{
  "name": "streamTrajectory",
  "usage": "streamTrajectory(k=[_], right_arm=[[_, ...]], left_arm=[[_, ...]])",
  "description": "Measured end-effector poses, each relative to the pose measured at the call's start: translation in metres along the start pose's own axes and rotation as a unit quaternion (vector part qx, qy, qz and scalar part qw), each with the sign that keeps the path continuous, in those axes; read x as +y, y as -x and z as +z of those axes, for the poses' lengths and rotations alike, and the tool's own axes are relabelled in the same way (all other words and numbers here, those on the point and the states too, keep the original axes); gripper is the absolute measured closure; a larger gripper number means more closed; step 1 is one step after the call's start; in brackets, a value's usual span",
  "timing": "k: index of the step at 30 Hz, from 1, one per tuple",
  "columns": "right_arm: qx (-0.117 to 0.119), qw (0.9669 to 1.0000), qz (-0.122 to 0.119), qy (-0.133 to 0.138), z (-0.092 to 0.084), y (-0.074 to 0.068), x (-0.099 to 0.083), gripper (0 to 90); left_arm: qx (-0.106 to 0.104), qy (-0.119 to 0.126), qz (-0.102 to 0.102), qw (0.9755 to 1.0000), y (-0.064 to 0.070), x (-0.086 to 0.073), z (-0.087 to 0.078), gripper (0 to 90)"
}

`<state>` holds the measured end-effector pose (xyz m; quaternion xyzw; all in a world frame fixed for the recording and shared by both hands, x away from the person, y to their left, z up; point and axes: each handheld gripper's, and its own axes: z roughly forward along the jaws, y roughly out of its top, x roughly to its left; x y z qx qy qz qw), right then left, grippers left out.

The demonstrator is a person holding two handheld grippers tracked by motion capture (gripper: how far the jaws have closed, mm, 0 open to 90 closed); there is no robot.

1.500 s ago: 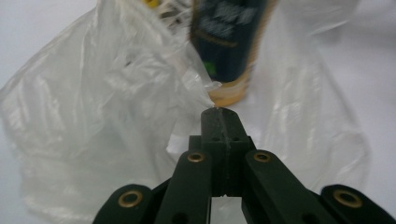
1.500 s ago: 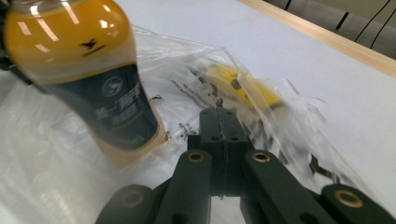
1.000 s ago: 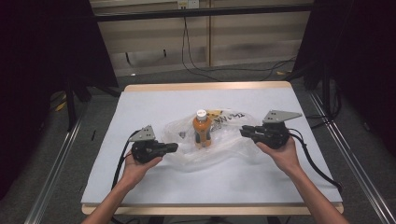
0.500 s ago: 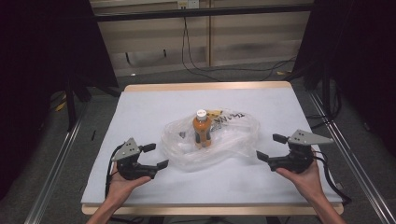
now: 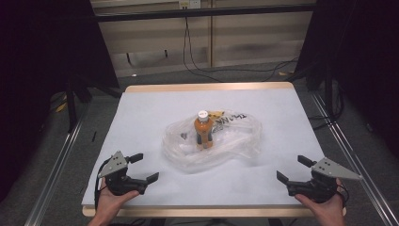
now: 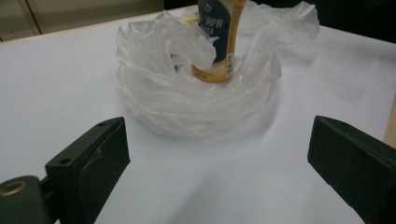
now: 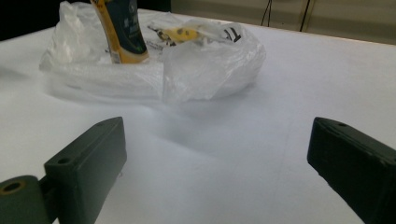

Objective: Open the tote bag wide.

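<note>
Both hands have pulled back to the near table edge, left gripper (image 5: 142, 168) and right gripper (image 5: 294, 169) jaws just opened wide and empty, leaving the bottle (image 5: 203, 130) upright mid-table inside the crumpled clear bag (image 5: 235, 141), so bagging looks finished.

1. The bottle (image 5: 203, 130) stands upright inside the plastic bag (image 5: 235, 141), mid-table (image 5: 263, 99).
2. My left gripper (image 5: 143, 168) sits near-left of the bag.
3. My right gripper (image 5: 292, 170) sits near-right, well apart.
</note>
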<state>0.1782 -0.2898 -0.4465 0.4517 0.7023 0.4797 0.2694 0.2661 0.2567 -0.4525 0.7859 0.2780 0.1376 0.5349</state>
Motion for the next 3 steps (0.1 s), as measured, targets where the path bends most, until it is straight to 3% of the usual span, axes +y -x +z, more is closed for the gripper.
streamTrajectory(k=[3], right_arm=[[0.010, 0.9999, 0.006, -0.007, 0.0047, -0.0025, -0.0012, 4.0]], left_arm=[[0.001, -0.006, 0.008, 0.9999, -0.0005, -0.0005, 0.0019, 3.5]])
